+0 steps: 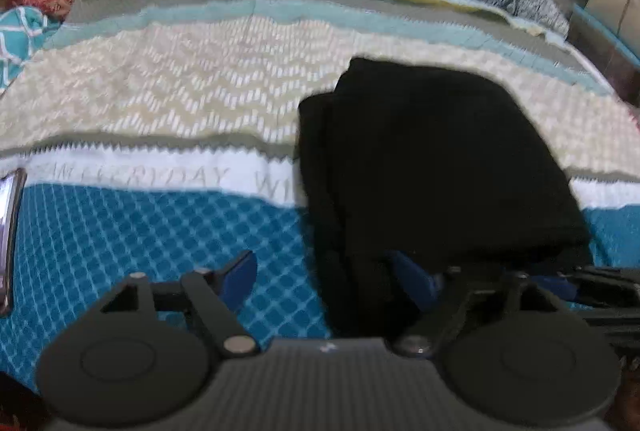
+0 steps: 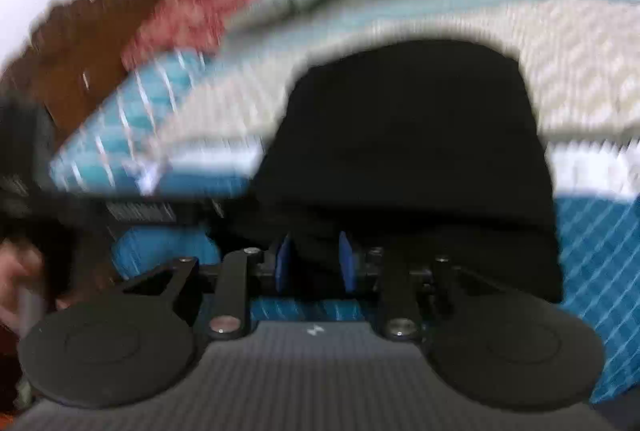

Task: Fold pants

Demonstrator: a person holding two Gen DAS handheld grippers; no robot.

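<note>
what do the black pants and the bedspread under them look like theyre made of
Black pants: a soft matte fabric, perhaps a knit or cotton blend; they lie in limp, thick folded layers with no shine. The blur hides the weave.

Bedspread: a quilted or woven textile, likely cotton; it has raised zigzag texture in the cream band, a stitched diamond grid in the blue band, and a dull finish.

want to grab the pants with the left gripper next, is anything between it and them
Nothing visible. The left gripper hangs open right at the near edge of the black pants, with only bare quilt beneath.
</note>
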